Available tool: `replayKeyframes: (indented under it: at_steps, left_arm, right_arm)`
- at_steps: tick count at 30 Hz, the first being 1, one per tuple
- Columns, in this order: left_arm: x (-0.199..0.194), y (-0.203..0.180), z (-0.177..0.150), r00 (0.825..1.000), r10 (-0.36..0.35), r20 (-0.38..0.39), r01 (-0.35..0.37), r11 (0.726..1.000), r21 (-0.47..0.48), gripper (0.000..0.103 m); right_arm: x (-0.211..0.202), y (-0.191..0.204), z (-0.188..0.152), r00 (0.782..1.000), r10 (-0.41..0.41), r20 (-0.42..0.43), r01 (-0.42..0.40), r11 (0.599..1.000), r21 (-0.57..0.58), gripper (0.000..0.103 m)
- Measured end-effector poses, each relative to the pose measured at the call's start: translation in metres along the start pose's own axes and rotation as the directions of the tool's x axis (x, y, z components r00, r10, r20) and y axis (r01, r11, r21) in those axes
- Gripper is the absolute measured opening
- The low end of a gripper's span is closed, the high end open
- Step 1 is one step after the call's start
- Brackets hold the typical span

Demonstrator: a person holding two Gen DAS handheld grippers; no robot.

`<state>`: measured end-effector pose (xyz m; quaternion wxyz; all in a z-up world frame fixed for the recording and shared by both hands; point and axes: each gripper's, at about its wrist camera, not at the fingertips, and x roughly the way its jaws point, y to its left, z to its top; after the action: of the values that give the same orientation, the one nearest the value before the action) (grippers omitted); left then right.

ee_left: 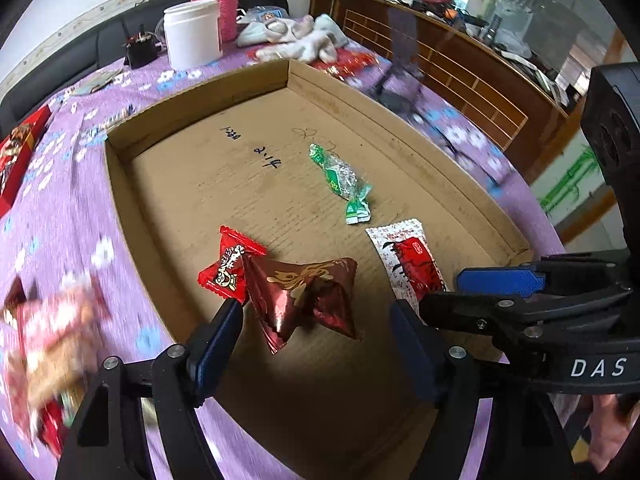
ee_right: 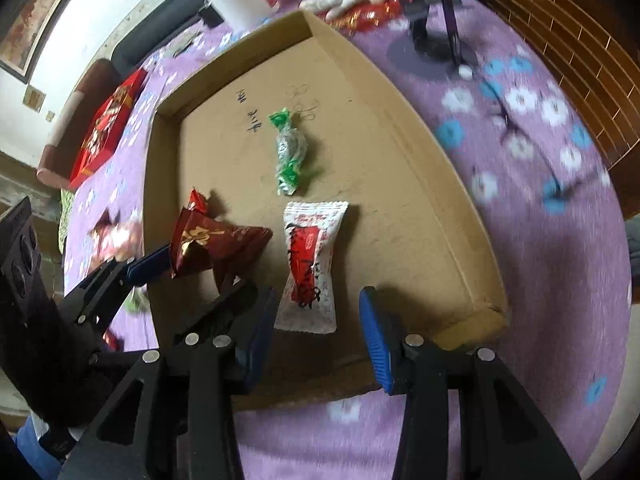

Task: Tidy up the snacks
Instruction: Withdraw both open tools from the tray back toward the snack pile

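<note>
A shallow cardboard tray (ee_left: 192, 128) (ee_right: 420, 132) lies on the purple flowered tablecloth. In it are a green-wrapped candy (ee_left: 340, 178) (ee_right: 292, 152), a white-and-red packet (ee_left: 408, 260) (ee_right: 310, 264), a dark red triangular packet (ee_left: 308, 296) (ee_right: 216, 244) and a small bright red candy (ee_left: 230, 266) (ee_right: 197, 200). My left gripper (ee_left: 316, 344) is open over the near part of the tray, its jaws on either side of the dark red packet. My right gripper (ee_right: 318, 340) is open just short of the white-and-red packet. Both are empty.
More snacks lie blurred on the cloth left of the tray (ee_left: 52, 344) (ee_right: 116, 236). A red box (ee_left: 16, 156) (ee_right: 106, 128) lies at the left. A white tub (ee_left: 192, 36), a pink bottle (ee_left: 222, 0), a crumpled cloth (ee_left: 292, 36) and a black stand (ee_right: 432, 20) stand behind the tray.
</note>
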<state>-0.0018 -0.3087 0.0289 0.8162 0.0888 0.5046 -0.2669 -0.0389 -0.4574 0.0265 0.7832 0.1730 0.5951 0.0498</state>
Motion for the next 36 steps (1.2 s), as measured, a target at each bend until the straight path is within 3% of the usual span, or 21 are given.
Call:
replayKeyframes:
  at_steps: [3, 7, 12, 17, 23, 27, 30, 32, 36]
  left_arm:
    - [-0.01, -0.009, -0.016, 1.0, 0.006, 0.0, -0.006, 1.0, 0.029, 0.079]
    - [-0.031, -0.011, -0.026, 1.0, -0.006, 0.03, 0.004, 0.999, 0.041, 0.079]
    - [-0.065, 0.003, -0.033, 0.994, -0.088, 0.067, 0.084, 0.995, 0.06, 0.079]
    - [-0.097, 0.032, -0.043, 0.984, -0.145, 0.108, 0.137, 0.988, 0.075, 0.079]
    - [-0.116, 0.075, -0.057, 0.978, -0.173, 0.121, 0.172, 0.985, 0.021, 0.079]
    - [-0.129, 0.094, -0.061, 0.974, -0.151, 0.167, 0.159, 0.987, -0.032, 0.079]
    - [-0.139, 0.111, -0.071, 0.979, -0.096, 0.179, 0.113, 0.989, -0.092, 0.079]
    - [-0.15, 0.128, -0.082, 0.982, -0.033, 0.188, 0.065, 0.984, -0.166, 0.079]
    - [-0.173, 0.157, -0.113, 0.976, 0.077, 0.205, -0.003, 0.94, -0.34, 0.079]
  right_arm:
    - [-0.004, 0.003, -0.019, 1.0, 0.006, -0.008, -0.006, 0.999, -0.032, 0.042]
    - [-0.017, -0.002, -0.034, 0.999, 0.011, 0.043, -0.01, 1.0, -0.02, 0.042]
    - [-0.037, -0.006, -0.038, 0.993, -0.001, 0.119, -0.003, 1.0, 0.031, 0.042]
    - [-0.062, 0.024, -0.051, 0.976, 0.007, 0.219, -0.027, 0.996, 0.089, 0.042]
    - [-0.066, 0.088, -0.058, 0.969, 0.038, 0.245, -0.041, 0.999, 0.007, 0.042]
    - [-0.07, 0.116, -0.055, 0.968, 0.104, 0.226, -0.083, 0.991, -0.1, 0.042]
    - [-0.06, 0.137, -0.042, 0.973, 0.138, 0.184, -0.104, 0.978, -0.182, 0.042]
    - [-0.047, 0.149, -0.029, 0.972, 0.198, 0.126, -0.167, 0.961, -0.219, 0.042]
    - [-0.021, 0.172, -0.008, 0.973, 0.231, 0.021, -0.214, 0.925, -0.313, 0.042]
